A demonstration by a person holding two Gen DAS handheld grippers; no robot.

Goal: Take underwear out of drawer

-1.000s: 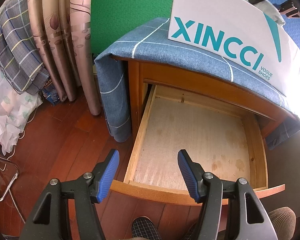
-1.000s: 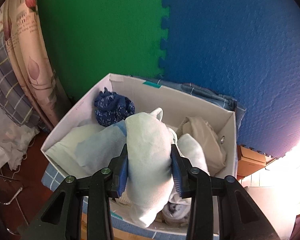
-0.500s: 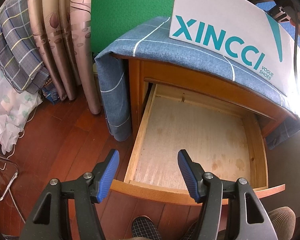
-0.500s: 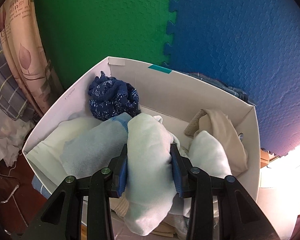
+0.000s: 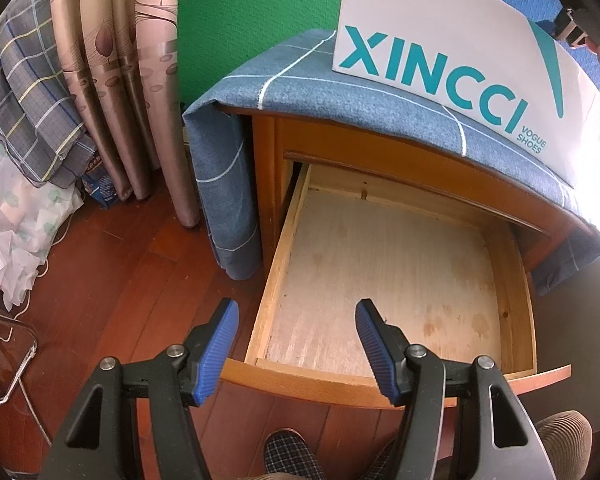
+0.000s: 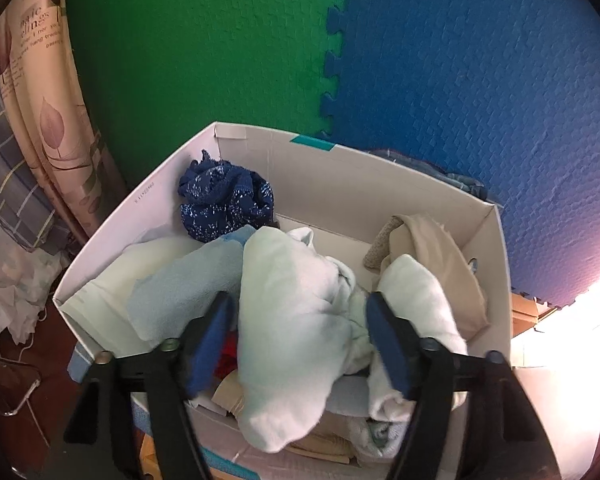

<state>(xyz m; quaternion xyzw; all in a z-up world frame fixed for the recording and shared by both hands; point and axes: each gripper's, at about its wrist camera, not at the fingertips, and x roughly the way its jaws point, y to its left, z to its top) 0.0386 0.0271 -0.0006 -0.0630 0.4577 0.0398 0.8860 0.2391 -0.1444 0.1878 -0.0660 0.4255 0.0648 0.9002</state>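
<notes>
In the left wrist view the wooden drawer [image 5: 278,264] stands pulled out, its pale bottom bare. My left gripper [image 5: 297,308] hangs open over the drawer's front left corner, holding nothing. In the right wrist view my right gripper [image 6: 299,300] is over the white shoe box [image 6: 340,168], which sits on top of the nightstand. Its jaws are opening. A pale green piece of underwear [image 6: 284,264] lies between them on the pile in the box, and the pads stand off it. A dark blue lace piece [image 6: 224,204], a beige piece [image 6: 432,248] and other pale pieces also lie in the box.
A blue checked cloth [image 5: 340,92] covers the nightstand under the box [image 5: 440,40]. Curtains [image 5: 112,80] and plaid bedding [image 5: 28,100] stand to the left on the wooden floor [image 5: 120,280]. A person's checked slipper [image 5: 292,456] is below the drawer front. Green and blue foam mats [image 6: 460,80] line the wall.
My right gripper's jaws have spread apart and let go of the pale green underwear, which now rests on the pile in the box. The left gripper and drawer look the same.
</notes>
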